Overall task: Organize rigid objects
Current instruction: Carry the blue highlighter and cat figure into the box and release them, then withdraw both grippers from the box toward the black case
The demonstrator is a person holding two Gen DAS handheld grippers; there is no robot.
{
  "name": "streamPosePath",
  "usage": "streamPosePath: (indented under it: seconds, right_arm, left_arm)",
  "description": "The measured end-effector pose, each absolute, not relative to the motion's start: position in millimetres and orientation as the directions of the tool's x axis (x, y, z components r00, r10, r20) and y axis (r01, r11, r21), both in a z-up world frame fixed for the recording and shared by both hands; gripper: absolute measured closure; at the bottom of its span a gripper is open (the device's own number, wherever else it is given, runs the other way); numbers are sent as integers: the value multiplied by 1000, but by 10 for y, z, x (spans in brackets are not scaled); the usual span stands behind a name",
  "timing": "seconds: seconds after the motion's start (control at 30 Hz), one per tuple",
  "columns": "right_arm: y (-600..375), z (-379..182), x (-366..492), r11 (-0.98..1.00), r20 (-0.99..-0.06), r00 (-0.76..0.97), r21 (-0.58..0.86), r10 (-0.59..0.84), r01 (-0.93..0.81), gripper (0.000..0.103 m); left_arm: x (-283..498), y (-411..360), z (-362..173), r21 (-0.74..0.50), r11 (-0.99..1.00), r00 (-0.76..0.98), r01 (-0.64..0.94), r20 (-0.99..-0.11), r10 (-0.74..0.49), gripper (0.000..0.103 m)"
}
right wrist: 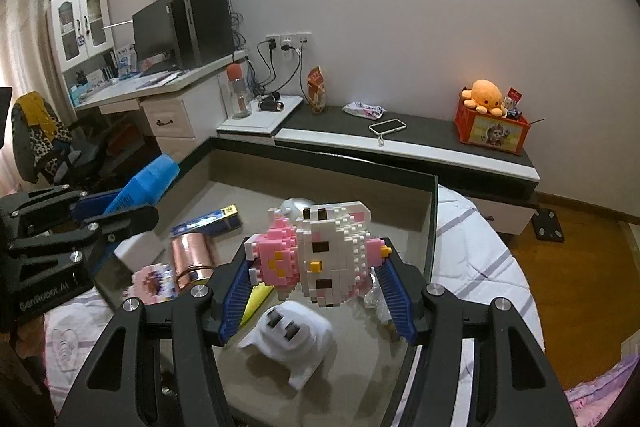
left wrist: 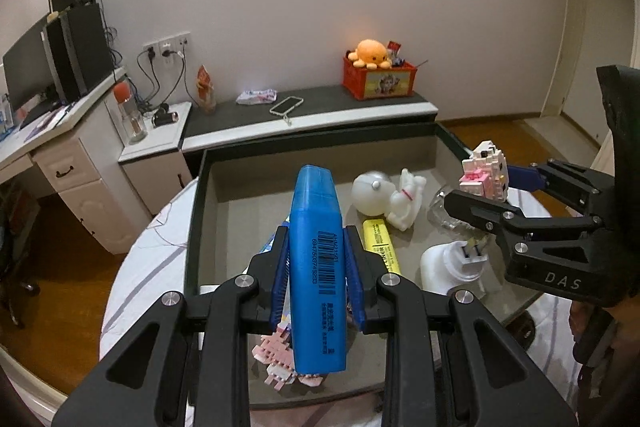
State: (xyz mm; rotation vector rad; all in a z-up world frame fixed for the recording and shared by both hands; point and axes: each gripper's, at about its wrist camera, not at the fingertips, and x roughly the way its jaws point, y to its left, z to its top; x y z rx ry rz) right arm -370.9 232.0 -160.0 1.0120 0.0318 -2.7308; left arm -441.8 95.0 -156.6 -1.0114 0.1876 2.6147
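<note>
My left gripper (left wrist: 318, 267) is shut on a blue flat highlighter (left wrist: 316, 227) with a barcode, held upright above the near part of a dark-rimmed tray (left wrist: 320, 155). At the right, my right gripper (left wrist: 490, 187) is shut on a pink and white brick figure (left wrist: 482, 167). In the right wrist view that brick figure (right wrist: 320, 255) sits crosswise between the blue pads of the right gripper (right wrist: 316, 291), above the tray (right wrist: 432, 227). The left gripper (right wrist: 128, 205) shows at the left edge with the blue highlighter (right wrist: 150, 179) sticking out of it.
In the tray lie a yellow highlighter (left wrist: 380, 243), a white cat figurine (left wrist: 406, 199), a white plug adapter (right wrist: 292, 335), a copper tape roll (right wrist: 192, 255), a blue box (right wrist: 208, 223) and another pink brick piece (left wrist: 280, 351). The tray rests on a bed; a low shelf with a red crate (left wrist: 378, 79) runs behind.
</note>
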Motion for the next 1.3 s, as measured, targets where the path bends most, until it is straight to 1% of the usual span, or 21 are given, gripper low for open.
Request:
streamPosePath:
  seconds: [0.23, 0.33, 0.37, 0.4, 0.43, 0.47, 0.5, 0.53, 0.57, 0.63, 0.7, 0.77, 0.9, 1.03, 1.2, 1.3]
  right_arm:
    - [2337, -1685, -3754, -973, -653, -727, 68, -211, 222, 43]
    - [2338, -1690, -3752, -969, -644, -729, 90, -233, 230, 43]
    - [2329, -1684, -3736, -967, -635, -733, 97, -244, 237, 39]
    - [2321, -1669, -3710, -968, -623, -744, 97, -242, 233, 30]
    - [2316, -1644, -3677, -970, -610, -757, 93, -233, 224, 26]
    - [2313, -1617, -3649, -970, -600, -765, 94, -234, 223, 22]
    - [2314, -1581, -3614, -969, -587, -772, 100, -242, 228, 22]
    - [2324, -1552, -3584, -968, -579, -777, 104, -247, 230, 22]
    - [2332, -1507, -3539, -969, -570, -785, 104, -244, 225, 22]
    - [2358, -1423, -3450, -971, -550, -801, 105, -235, 213, 22]
    - [2392, -1305, -3306, -974, -521, -823, 109, -227, 200, 21]
    - [2422, -1182, -3122, -978, -482, -851, 103, -208, 180, 18]
    - [2466, -984, -2742, -982, -409, -894, 103, -184, 155, 17]
    - [2462, -853, -2282, -989, -340, -929, 88, -145, 122, 17]
    - [2429, -795, -1866, -995, -291, -952, 51, -93, 81, 15]
    - [2425, -809, -1693, -996, -288, -954, 53, -80, 67, 9]
  left_arm:
    - [-4455, 942, -1670, 14, -944, -687, -330, -689, 231, 77]
    - [-4410, 922, -1649, 37, -953, -721, -302, -663, 202, 75]
    - [-4387, 909, -1633, 45, -956, -735, -291, -650, 193, 66]
    - [-4357, 890, -1607, 49, -958, -748, -283, -637, 188, 49]
    - [-4314, 865, -1572, 46, -959, -759, -280, -622, 191, 38]
    - [-4278, 843, -1541, 46, -960, -770, -275, -609, 191, 22]
    - [-4222, 818, -1499, 52, -962, -788, -269, -586, 189, 13]
    - [-4154, 788, -1452, 53, -962, -803, -267, -564, 192, 9]
    - [-4100, 761, -1413, 43, -961, -805, -271, -557, 202, 0]
    - [-4006, 702, -1344, 26, -963, -811, -267, -547, 210, 0]
    - [-3883, 628, -1262, 33, -970, -828, -240, -528, 187, 0]
    - [-3735, 541, -1186, 23, -975, -842, -222, -508, 180, 0]
    - [-3405, 352, -1063, -4, -986, -873, -167, -463, 150, 0]
    - [-3028, 251, -980, -2, -990, -896, -142, -425, 129, 0]
    - [-2630, 188, -914, 10, -992, -914, -122, -390, 109, 0]
    - [-2455, 200, -924, 33, -991, -914, -129, -392, 106, 0]
